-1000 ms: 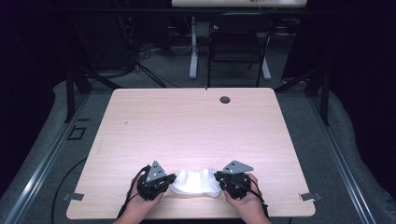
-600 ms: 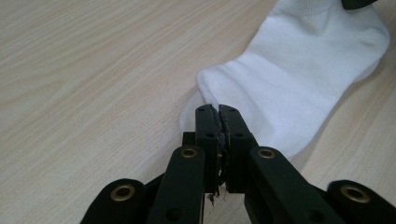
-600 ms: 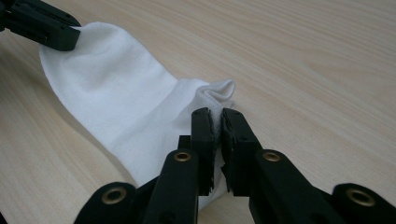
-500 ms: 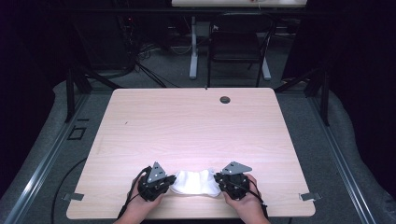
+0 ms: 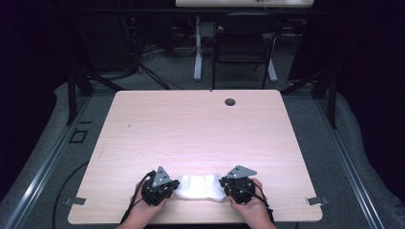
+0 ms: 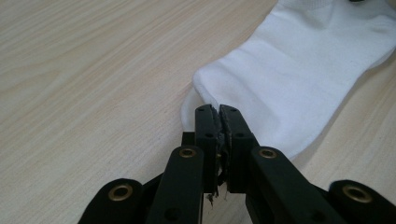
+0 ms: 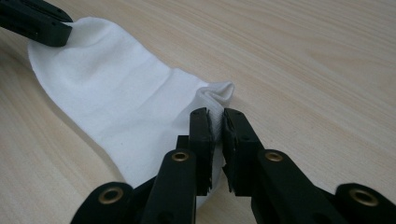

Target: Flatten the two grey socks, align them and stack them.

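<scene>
Sock (image 5: 198,186) lies flat at the near edge of the table (image 5: 200,129), its left end clamped by the left gripper (image 6: 219,112), its right end pinched by the right gripper (image 7: 215,116), whose jaws have just been opening slightly; stretching appears under way, and the next move likely calls for folding or release.

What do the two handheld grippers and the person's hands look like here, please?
Both the left gripper and the right gripper are black, each topped by a grey three-cornered plate. Their fingers are flat black bars on linkages with brass-coloured rivets. A black cable trails from the left one. The hands are bare, with no gloves.
</scene>
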The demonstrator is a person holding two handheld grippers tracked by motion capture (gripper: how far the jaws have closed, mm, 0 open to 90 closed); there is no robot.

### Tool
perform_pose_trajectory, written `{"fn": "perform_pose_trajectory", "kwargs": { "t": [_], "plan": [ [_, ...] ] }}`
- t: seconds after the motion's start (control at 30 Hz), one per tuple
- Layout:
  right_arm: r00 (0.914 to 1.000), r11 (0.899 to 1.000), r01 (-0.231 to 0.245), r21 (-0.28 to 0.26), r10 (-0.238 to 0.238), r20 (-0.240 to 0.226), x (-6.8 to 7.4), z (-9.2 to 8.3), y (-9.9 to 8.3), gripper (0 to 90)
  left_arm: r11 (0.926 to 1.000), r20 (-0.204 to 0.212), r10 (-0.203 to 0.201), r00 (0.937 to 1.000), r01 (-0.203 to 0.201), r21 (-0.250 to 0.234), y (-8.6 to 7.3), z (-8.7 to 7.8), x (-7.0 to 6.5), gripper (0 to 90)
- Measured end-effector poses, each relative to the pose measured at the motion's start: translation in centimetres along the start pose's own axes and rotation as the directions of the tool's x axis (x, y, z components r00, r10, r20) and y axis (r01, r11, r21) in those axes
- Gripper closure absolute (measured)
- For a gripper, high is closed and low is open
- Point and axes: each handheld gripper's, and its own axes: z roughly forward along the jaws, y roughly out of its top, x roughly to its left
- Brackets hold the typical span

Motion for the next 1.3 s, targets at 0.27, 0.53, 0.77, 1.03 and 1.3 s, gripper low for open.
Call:
{"fn": "perform_pose_trajectory", "kwargs": {
  "t": [0.27, 0.53, 0.77, 1.03, 1.3],
  "plan": [
    [0.9999, 1.000, 0.014, 0.011, -0.014, 0.005, -0.1, 0.3, 0.0, 82.3, 0.9999, -0.007, 0.008, 0.9999, -0.008, 0.013, -0.1, 0.3, 0.0, 86.1],
    [0.9999, 1.000, 0.011, 0.026, -0.011, 0.004, -0.2, 0.5, -0.2, 81.2, 1.0000, 0.002, -0.003, 1.0000, 0.003, 0.009, -0.2, 0.4, 0.1, 83.4],
    [0.9999, 1.000, -0.012, -0.020, 0.012, 0.005, -0.4, 0.0, -0.2, 72.1, 0.9992, 0.007, -0.017, 0.9998, 0.017, -0.037, 0.1, -0.2, 0.3, 73.4],
    [0.9996, 0.997, 0.011, -0.079, -0.013, -0.024, 0.4, -0.8, 0.2, 69.9, 0.9966, 0.035, -0.023, 0.9991, 0.026, -0.078, 0.5, -0.8, 0.1, 67.2],
    [0.9967, 0.998, 0.067, -0.005, -0.067, -0.046, 1.3, 1.0, -0.1, 63.0, 0.9996, 0.056, -0.001, 0.9984, 0.002, -0.026, 0.0, 0.5, -0.5, 63.3]
  ]
}}
